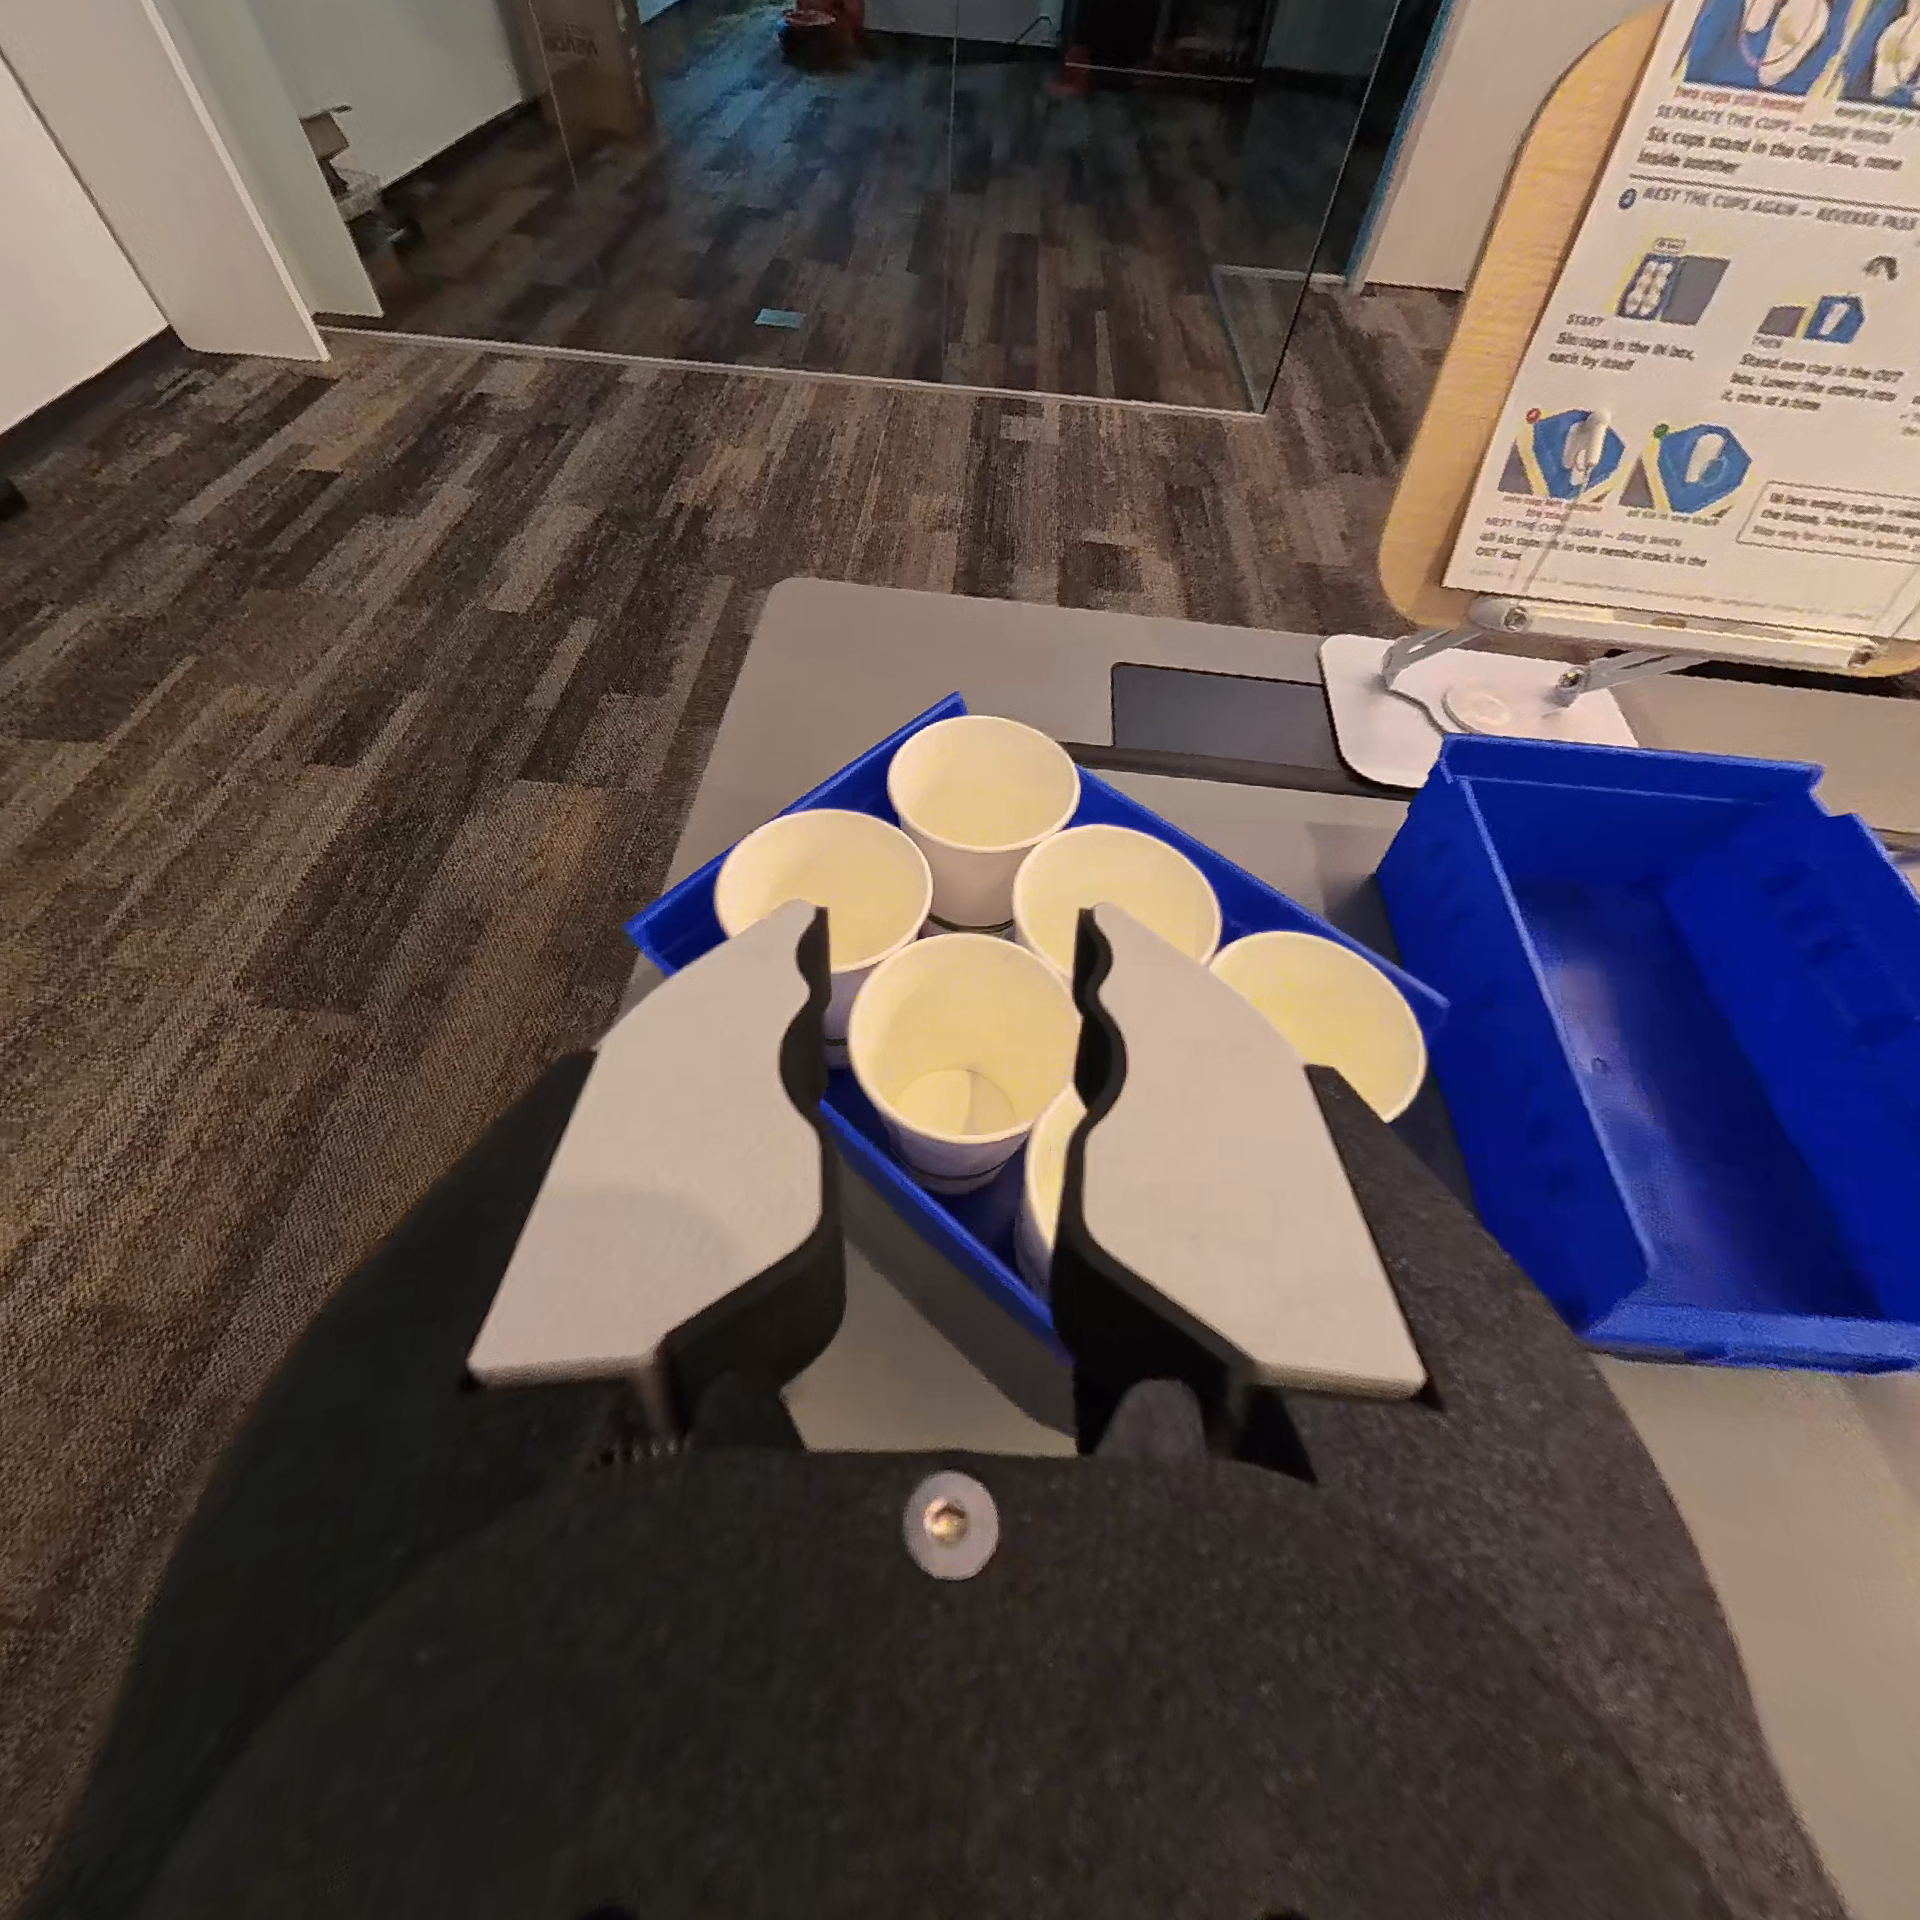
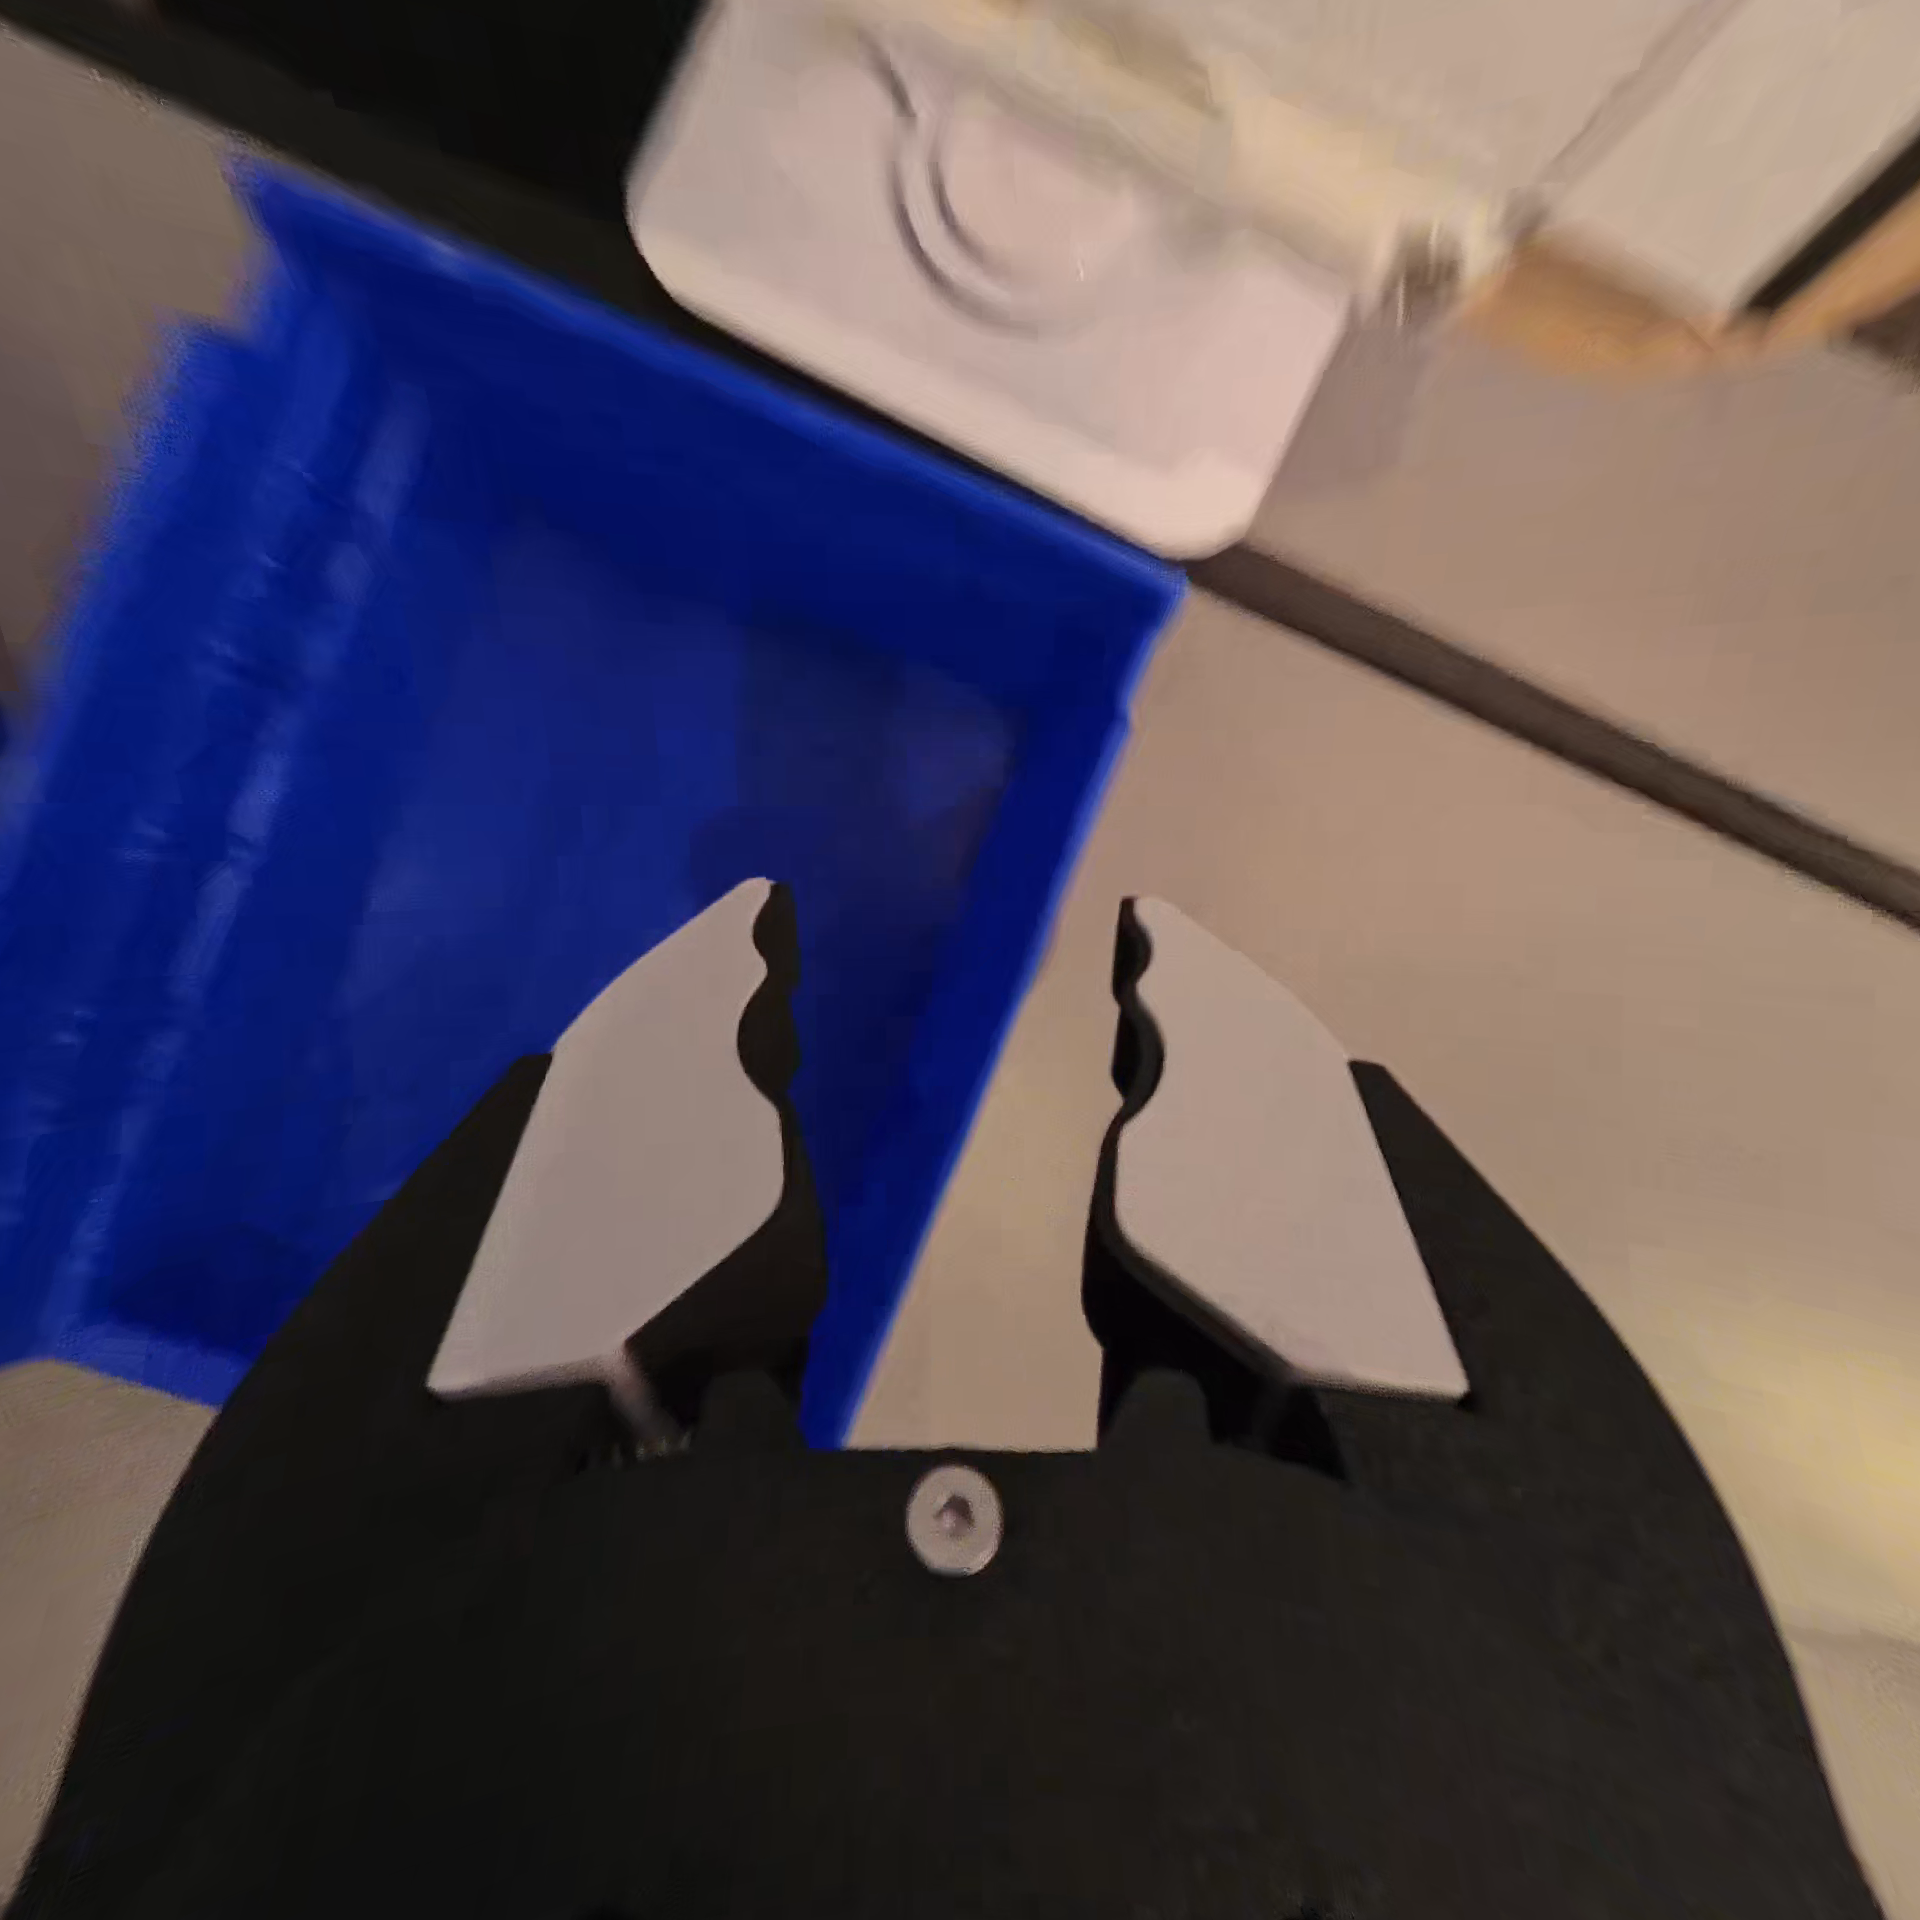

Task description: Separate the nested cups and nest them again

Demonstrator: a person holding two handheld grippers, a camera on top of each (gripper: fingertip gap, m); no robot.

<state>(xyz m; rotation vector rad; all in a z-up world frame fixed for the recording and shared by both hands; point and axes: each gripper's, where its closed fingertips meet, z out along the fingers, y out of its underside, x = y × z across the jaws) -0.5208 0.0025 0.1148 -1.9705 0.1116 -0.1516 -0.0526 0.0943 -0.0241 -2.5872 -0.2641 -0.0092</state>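
Standing singly in the left blue bin (image 1: 1257, 821), six paper cups (image 1: 961, 1049) look ready for nesting again, so separation seems finished; the left claw (image 1: 951, 951) hovers with jaws apart, framing one middle cup (no contact that I can see); right of that bin sits the empty bin (image 2: 468, 727), below the right claw (image 2: 945, 904), likewise parted, holding nothing; next, close on that cup and lift it straight up

cups (image 1: 964, 1049): six white paper cups, upright, mouths open, each standing by itself
arrangement: packed close in two rows, rims touching or nearly so; nearest cup partly hidden
left bin (image 1: 665, 925): blue, shallow, held all six cups, set at an angle
right bin (image 1: 1621, 987): blue, deeper, stood just right of the first
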